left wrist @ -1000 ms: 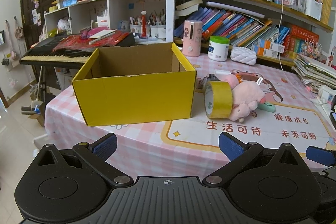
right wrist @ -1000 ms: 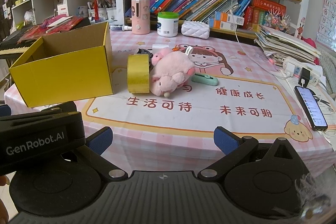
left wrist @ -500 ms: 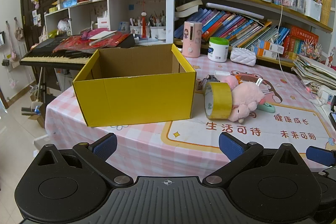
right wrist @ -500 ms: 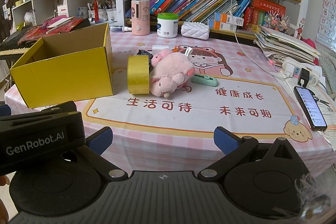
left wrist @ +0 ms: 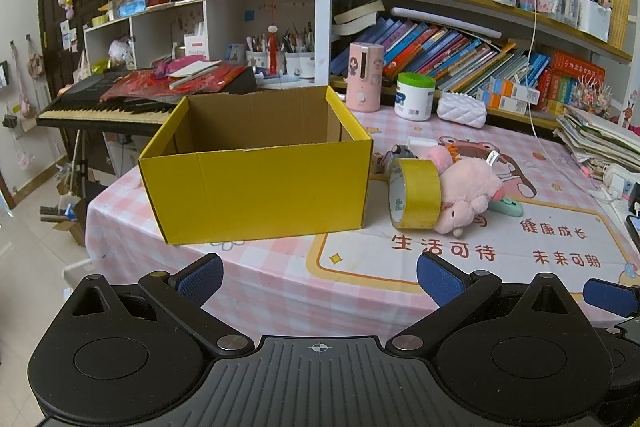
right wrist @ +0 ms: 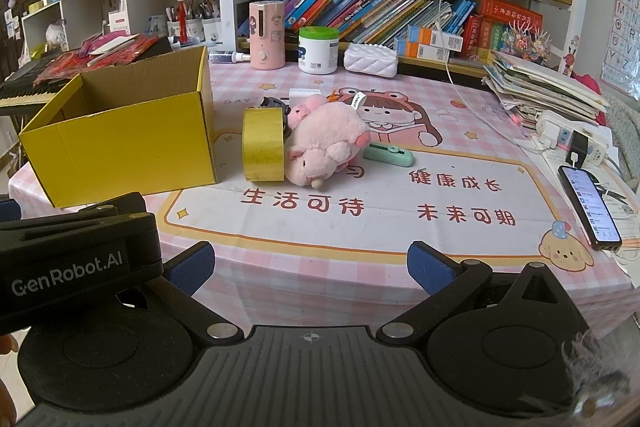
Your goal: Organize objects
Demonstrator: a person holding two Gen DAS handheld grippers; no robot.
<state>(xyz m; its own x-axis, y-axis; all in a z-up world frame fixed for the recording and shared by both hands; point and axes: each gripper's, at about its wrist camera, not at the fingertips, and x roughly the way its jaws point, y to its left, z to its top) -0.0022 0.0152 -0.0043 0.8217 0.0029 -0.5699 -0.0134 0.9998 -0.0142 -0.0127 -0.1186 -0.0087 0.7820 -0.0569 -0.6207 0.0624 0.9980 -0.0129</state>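
Note:
An open yellow cardboard box (left wrist: 256,187) (right wrist: 124,143) stands on the left of the pink checked table; what I see of its inside looks bare. To its right a yellow tape roll (left wrist: 414,201) (right wrist: 263,145) stands on edge against a pink plush pig (left wrist: 468,193) (right wrist: 328,143). A mint green utility knife (left wrist: 506,207) (right wrist: 390,154) lies right of the plush, and a small dark object (right wrist: 274,103) sits behind the roll. My left gripper (left wrist: 318,273) and right gripper (right wrist: 310,267) hang open at the table's near edge, both holding nothing.
A phone (right wrist: 590,205), a power strip (right wrist: 572,139) and a paper stack (right wrist: 544,87) occupy the right side. A pink dispenser (right wrist: 267,35), white jar (right wrist: 318,50) and white pouch (right wrist: 370,61) line the back below bookshelves. A keyboard (left wrist: 104,107) stands at the left.

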